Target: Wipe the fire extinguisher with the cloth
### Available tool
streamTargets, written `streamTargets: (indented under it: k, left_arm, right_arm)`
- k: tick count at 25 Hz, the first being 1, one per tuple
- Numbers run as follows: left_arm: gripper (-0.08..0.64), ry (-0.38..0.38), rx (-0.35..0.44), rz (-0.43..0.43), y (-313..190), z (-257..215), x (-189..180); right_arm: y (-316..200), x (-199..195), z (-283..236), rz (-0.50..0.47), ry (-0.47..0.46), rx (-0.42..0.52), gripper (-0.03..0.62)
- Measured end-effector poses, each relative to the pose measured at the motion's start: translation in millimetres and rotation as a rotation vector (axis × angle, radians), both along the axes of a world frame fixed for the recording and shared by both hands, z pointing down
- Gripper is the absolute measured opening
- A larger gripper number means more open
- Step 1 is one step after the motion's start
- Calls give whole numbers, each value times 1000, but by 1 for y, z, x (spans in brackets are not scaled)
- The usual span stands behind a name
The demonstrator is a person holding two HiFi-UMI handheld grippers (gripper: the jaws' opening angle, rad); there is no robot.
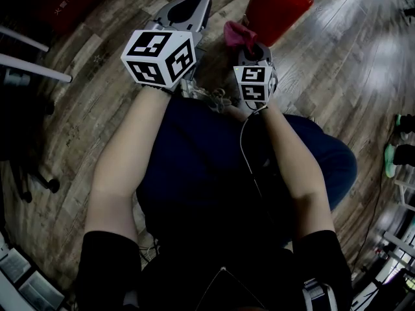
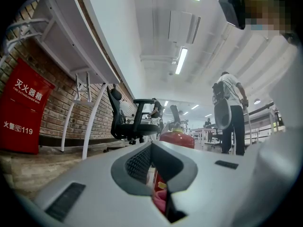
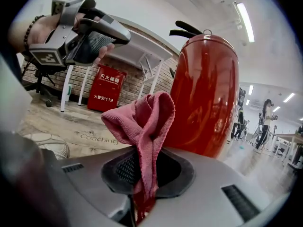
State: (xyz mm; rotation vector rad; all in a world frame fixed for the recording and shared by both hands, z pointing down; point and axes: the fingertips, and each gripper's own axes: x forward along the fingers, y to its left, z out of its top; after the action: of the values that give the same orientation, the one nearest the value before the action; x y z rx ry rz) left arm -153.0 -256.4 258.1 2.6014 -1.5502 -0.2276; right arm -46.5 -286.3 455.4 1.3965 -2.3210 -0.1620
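Note:
The red fire extinguisher (image 1: 279, 5) stands on the wooden floor at the top of the head view. My right gripper (image 1: 251, 49) is shut on a pink cloth (image 1: 238, 34), which sits just short of the cylinder's lower left side. In the right gripper view the cloth (image 3: 142, 117) sticks up bunched from between the jaws, with the extinguisher (image 3: 206, 93) close behind it. My left gripper (image 1: 189, 6) is held higher and to the left, jaws together and holding nothing. In the left gripper view the extinguisher (image 2: 177, 138) shows just past the left gripper (image 2: 154, 145).
A red fire-equipment box (image 3: 109, 89) leans on the brick wall under a white desk (image 2: 90, 56). A black office chair (image 2: 132, 122) stands beyond, and a person (image 2: 229, 112) farther back. Chair legs (image 1: 39, 180) are at the left, shoes (image 1: 392, 157) at the right.

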Motion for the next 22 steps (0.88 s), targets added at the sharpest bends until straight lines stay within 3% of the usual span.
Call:
streamTargets:
  k: [22]
  left_arm:
    - [14, 36, 5, 15, 0, -4, 0]
  right_arm:
    - [-1, -5, 72, 12, -68, -227, 63]
